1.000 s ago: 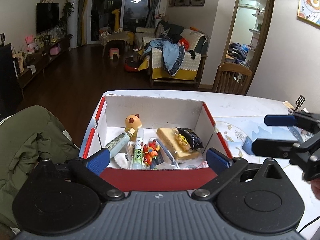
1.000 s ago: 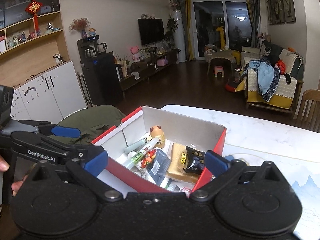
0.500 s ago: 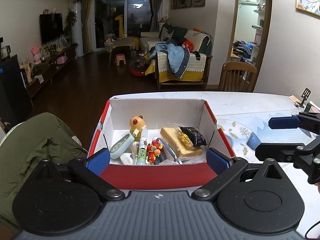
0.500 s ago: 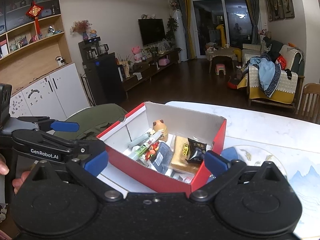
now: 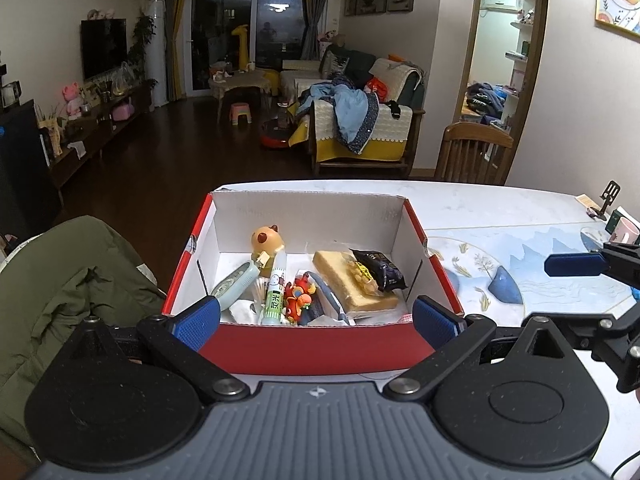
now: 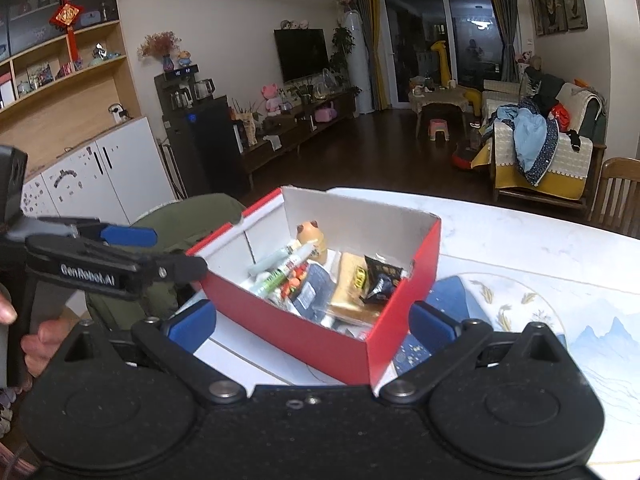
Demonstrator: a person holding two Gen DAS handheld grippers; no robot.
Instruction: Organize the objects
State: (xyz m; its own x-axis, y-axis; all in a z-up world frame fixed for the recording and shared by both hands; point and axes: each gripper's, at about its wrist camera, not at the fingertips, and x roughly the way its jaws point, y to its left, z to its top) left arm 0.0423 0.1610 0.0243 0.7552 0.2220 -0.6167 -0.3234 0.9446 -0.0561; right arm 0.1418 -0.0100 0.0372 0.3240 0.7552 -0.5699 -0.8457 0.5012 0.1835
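**Both tools empty, box full: pick one item and go in from above**

I hold my left gripper point(image 5: 316, 314) level with the near wall of the red cardboard box with white inner walls point(image 5: 316, 346), its blue pads spread wide and gripping nothing. My right gripper point(image 6: 312, 320) faces the box's near right corner, spread just as wide and also empty. The box sits at the left edge of the white marble-patterned tabletop point(image 5: 480, 204), beside a green jacket point(image 5: 60, 280).

Everything I can see to organize lies inside: an orange bear-shaped figurine point(image 5: 267, 242) against the far wall, a white and green glue stick point(image 5: 275, 294), a pale green tube point(image 5: 234, 282), a small red and orange toy point(image 5: 298, 294), a yellow sponge cake in clear wrap point(image 5: 348, 280) and a black snack packet point(image 5: 378, 268) lying on it.

I judge the next move is a pick, and the packet looks easiest, being on top. I would lift the gripper over the rim, tip the pads down, and close across the packet's narrow side. The contents are crowded, so I should descend slowly and avoid snagging the cake's wrap or the box wall.
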